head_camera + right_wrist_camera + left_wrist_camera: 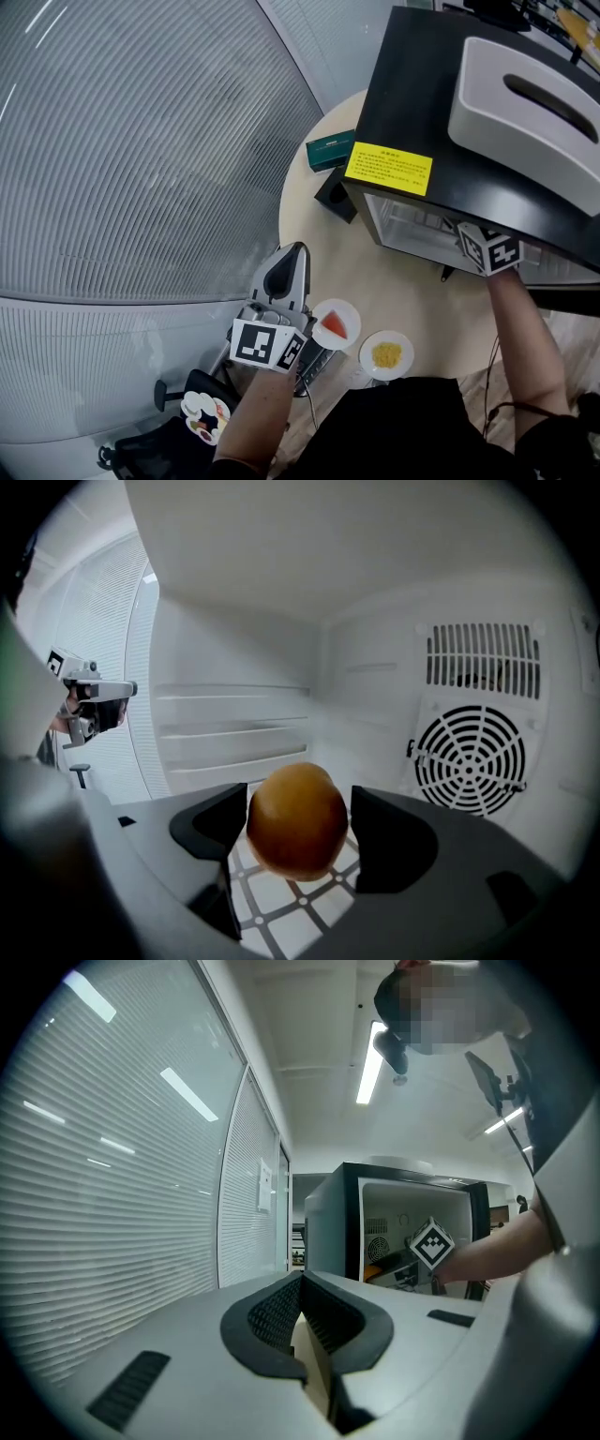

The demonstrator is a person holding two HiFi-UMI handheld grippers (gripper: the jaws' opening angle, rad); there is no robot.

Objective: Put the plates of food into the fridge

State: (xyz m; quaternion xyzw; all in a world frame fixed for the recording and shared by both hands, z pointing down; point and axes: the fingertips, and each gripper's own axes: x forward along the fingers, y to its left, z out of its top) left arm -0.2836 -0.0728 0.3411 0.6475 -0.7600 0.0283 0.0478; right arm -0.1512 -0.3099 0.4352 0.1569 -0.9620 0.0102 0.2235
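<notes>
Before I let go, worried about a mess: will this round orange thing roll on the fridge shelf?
Probably: the round orange food is ball-shaped, with no flat side showing, and the grid shelf beneath looks flat. It seems firm, undented between the fingers.

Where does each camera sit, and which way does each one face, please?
Head view: on the person's head, facing steeply down at the table, fridge and both forearms.
Left gripper view: on the left hand-held gripper, looking over shut jaws at the open fridge; the right forearm shows.
Right gripper view: on the right hand-held gripper, inside the fridge, facing its fan grille; jaws clamp an orange item.
Shared: head and left gripper views both show the right marker cube.
</notes>
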